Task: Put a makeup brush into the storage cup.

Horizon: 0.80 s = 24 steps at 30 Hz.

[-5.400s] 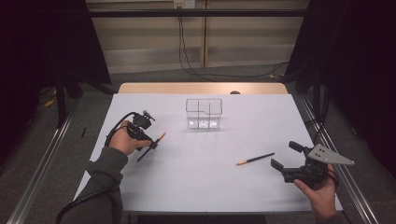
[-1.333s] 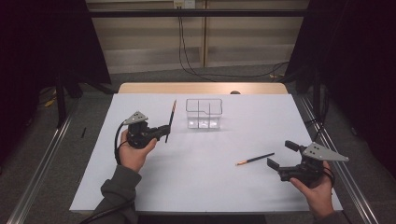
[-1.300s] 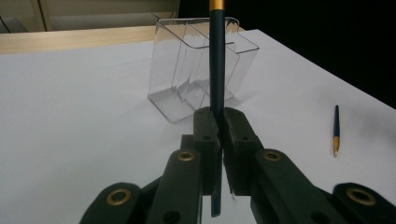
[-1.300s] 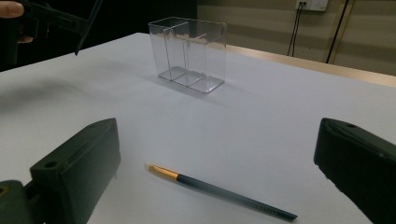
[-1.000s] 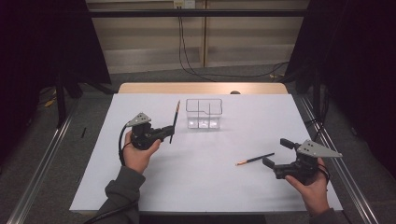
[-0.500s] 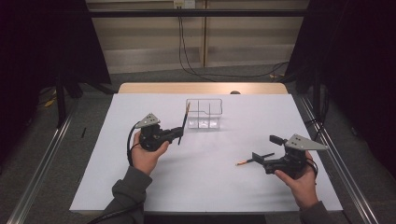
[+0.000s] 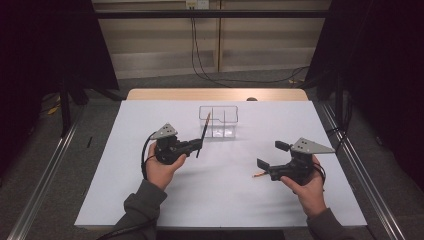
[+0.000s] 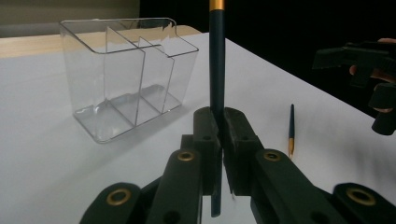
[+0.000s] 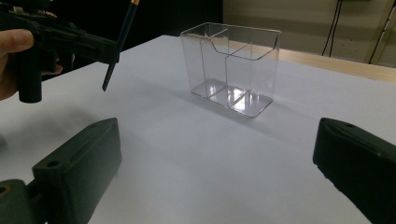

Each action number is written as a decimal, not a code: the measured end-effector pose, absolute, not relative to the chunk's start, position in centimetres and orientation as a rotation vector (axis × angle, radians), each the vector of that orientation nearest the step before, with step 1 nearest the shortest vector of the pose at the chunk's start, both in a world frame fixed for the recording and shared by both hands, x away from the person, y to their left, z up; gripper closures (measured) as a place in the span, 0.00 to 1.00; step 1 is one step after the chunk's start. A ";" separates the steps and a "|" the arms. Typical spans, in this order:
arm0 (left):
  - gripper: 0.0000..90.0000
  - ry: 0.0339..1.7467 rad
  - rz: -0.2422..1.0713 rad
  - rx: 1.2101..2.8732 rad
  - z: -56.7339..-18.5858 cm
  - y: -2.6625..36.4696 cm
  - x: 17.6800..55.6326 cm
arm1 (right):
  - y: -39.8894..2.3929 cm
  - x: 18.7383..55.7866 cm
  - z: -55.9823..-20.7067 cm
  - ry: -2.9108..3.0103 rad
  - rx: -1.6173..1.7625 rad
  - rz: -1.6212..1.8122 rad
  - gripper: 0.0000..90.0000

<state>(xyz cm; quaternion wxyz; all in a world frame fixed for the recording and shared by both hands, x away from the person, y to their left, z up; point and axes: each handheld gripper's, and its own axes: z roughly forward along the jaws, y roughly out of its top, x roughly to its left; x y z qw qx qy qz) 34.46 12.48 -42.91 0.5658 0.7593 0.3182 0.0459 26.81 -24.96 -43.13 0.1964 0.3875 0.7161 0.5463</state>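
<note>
Both hand-held grippers moved inward, left (image 8: 219, 140) clamping pencil (image 8: 216, 70), right (image 9: 210, 163) wide open

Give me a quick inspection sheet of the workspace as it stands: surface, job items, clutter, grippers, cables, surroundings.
Surface: white table top, bare wooden strip at the far edge.
Job's things: clear divided organizer, upright, compartments look empty; dark pencil held roughly upright; second pencil lying flat on the table.
Clutter: nothing seen.
Grippers: left gripper shut on the dark pencil, close to the organizer; right gripper open, jaws wide, above the lying pencil.
Cables: black cable looping from the left gripper; dark wall cables trailing onto the floor beyond the table.
Surroundings: dark curtains both sides, metal rails along the floor.
</note>
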 end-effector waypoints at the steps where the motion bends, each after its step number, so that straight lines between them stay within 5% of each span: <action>1: 0.94 0.745 0.116 1.794 -42.9 12.4 34.4 | -24.9 26.9 -43.1 2.007 1.088 1.533 0.01; 24: 0.94 0.667 0.056 1.823 -43.4 10.0 33.4 | -22.4 29.4 -42.8 2.007 1.137 1.610 0.08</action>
